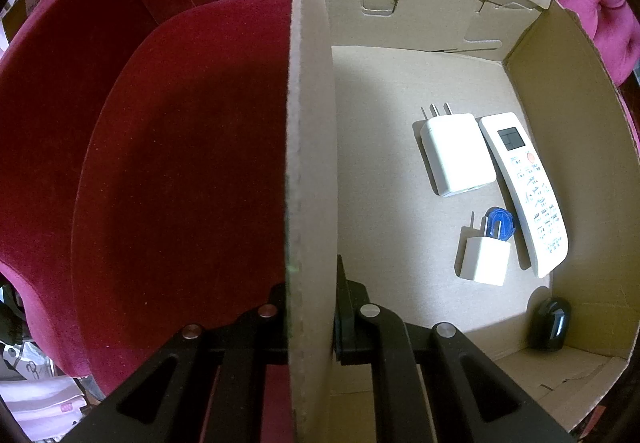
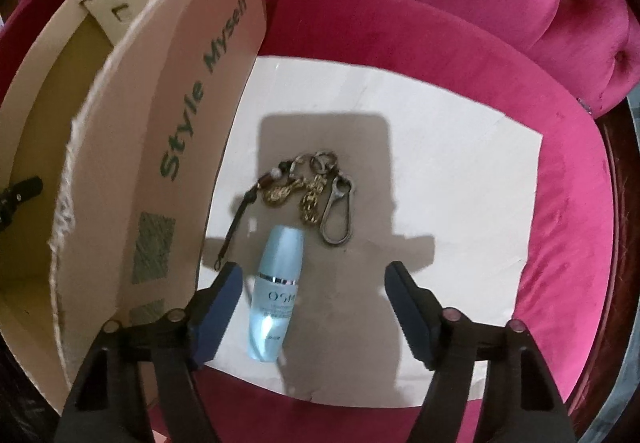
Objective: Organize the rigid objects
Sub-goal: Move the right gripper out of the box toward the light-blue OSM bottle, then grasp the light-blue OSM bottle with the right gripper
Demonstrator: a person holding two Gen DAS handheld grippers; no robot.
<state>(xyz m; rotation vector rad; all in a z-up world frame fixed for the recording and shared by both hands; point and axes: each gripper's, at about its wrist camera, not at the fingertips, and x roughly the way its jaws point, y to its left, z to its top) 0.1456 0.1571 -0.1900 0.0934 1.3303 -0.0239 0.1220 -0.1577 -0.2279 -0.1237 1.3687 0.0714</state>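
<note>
We recorded the following items on a crimson velvet seat (image 1: 168,171).

Cardboard box (image 1: 400,91): open-topped, standing on the seat, printed "Style Myself" in green on its outer wall in the right wrist view. The left gripper (image 1: 310,319) was clamped fully closed on the near side wall of the box, one finger outside the wall and one finger inside it.

Contents of the box, all lying on its floor: a large white plug adapter (image 1: 456,157); just beside it to the right, a white remote control (image 1: 526,191) with a small screen and an orange button; below the adapter, a small white plug (image 1: 484,259), with a small blue object (image 1: 500,221) at its prongs and close to the remote. A small black object (image 1: 550,325) sat in the near right corner, apart from the rest.

White sheet (image 2: 460,147): lying flat on the seat beside the box. On it we noted a pale blue bottle (image 2: 274,303) lying on its side, cap pointing away, and beyond it a bunch of keyrings (image 2: 316,191) with gold charms, a carabiner clip and a dark strap.

Right gripper (image 2: 314,279): jaws well apart, gripping nothing. The bottle lay between its fingers, close against the left finger and clear of the right one. We could not tell whether the left finger touched it.
</note>
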